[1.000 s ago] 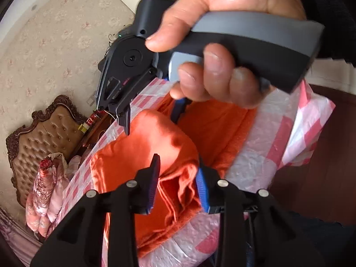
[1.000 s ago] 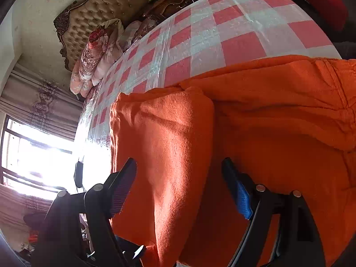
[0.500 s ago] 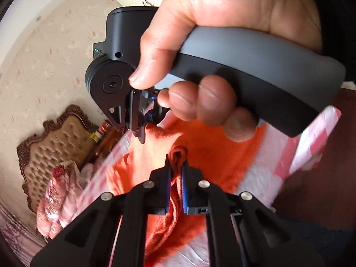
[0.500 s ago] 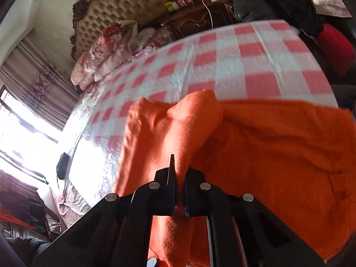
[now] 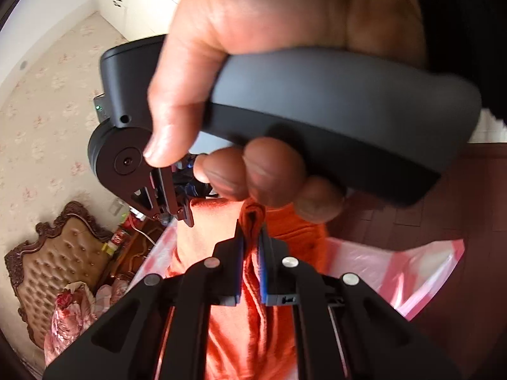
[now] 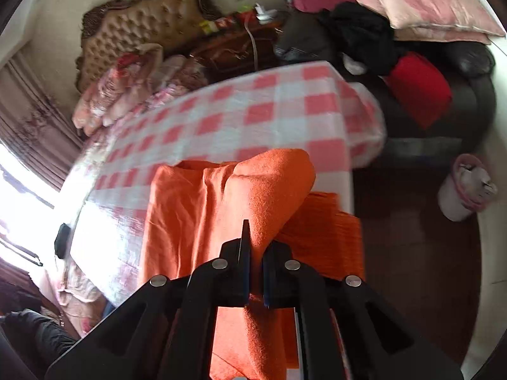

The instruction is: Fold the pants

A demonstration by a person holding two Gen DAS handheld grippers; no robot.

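The orange pants (image 6: 202,221) lie on the bench's red-and-white checked cloth (image 6: 253,117), one fold lifted. The right gripper (image 6: 255,272) has its fingers clamped on that fold; the left gripper (image 5: 252,262) pinches another bunch, just below the person's right hand (image 5: 269,79).

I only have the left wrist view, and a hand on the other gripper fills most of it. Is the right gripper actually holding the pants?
Observer: Yes. In the right wrist view the right gripper is shut on a raised fold of the orange pants.
Operator: Is the rest of the pants on the table?
Observer: Mostly. They lie on the checked tablecloth, with one part over the near edge.
Operator: Anything else on the cloth beyond them?
Observer: No, the checked cloth there is bare. A small dark thing sits at the bright left edge; I cannot tell what it is.
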